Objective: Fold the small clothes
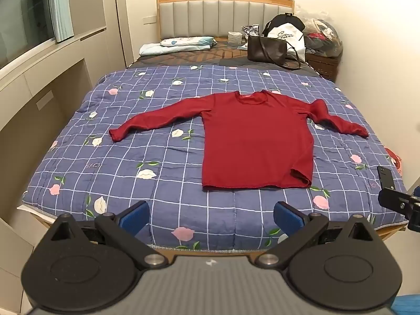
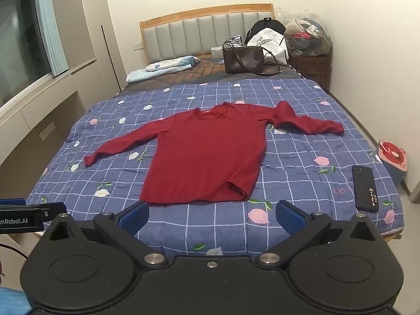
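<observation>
Blue-padded fingers (image 1: 136,214) of the left gripper (image 1: 211,216) stand spread wide with nothing between them, held above the foot of the bed. Those of the right gripper (image 2: 211,216) are just as wide apart and also empty, hovering over the same near edge, slightly to the right. Below both lies the blue checked quilt (image 1: 162,155) with its flower print, spread flat over the bed.

A little farther in, a red long-sleeved top (image 1: 256,141) rests face up on the quilt, hem toward the grippers and neckline away. Both sleeves are stretched out to the sides; the one on the right bunches a little at the shoulder, and the hem's right corner is turned up slightly. A dark phone (image 2: 365,187) lies on the quilt near the right edge, well apart from the top.

Beyond, near the headboard (image 1: 223,13), sit a brown handbag (image 1: 266,48), a white shopping bag (image 1: 288,38) and some folded light-blue bedding (image 1: 178,44).

By my reading, folding has not begun: the garment is laid out and neither gripper touches it. A sensible first move would be to come down on a sleeve cuff or shoulder, pinch the cloth and carry it across the body, smoothing the curled hem corner along the way.
</observation>
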The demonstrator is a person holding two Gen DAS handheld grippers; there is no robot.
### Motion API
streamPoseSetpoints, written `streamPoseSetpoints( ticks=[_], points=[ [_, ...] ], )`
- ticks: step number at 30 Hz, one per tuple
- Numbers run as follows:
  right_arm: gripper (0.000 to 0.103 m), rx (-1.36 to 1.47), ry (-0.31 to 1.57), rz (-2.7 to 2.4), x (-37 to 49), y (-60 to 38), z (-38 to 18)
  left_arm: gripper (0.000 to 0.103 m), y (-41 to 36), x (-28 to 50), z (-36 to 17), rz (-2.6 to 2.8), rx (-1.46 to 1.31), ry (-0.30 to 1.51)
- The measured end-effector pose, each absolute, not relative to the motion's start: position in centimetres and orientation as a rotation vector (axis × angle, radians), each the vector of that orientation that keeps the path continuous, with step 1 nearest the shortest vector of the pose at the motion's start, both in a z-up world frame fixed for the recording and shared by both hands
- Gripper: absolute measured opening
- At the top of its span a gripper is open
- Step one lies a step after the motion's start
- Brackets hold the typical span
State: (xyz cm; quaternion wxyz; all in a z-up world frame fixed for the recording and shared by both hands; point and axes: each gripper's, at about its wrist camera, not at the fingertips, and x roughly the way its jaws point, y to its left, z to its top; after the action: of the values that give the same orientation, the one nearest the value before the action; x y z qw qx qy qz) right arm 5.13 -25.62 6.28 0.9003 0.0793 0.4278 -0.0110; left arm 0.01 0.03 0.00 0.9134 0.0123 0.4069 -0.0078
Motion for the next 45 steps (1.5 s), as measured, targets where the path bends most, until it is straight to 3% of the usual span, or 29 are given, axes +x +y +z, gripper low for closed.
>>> streamPoseSetpoints(
  ticks=[45],
  points=[
    [0.103,0.168,0.903,-0.006,5.8,-25.3,5.5,0.103,0.7,0.3,-1.2,-0.013,0.019,0.856]
  ],
)
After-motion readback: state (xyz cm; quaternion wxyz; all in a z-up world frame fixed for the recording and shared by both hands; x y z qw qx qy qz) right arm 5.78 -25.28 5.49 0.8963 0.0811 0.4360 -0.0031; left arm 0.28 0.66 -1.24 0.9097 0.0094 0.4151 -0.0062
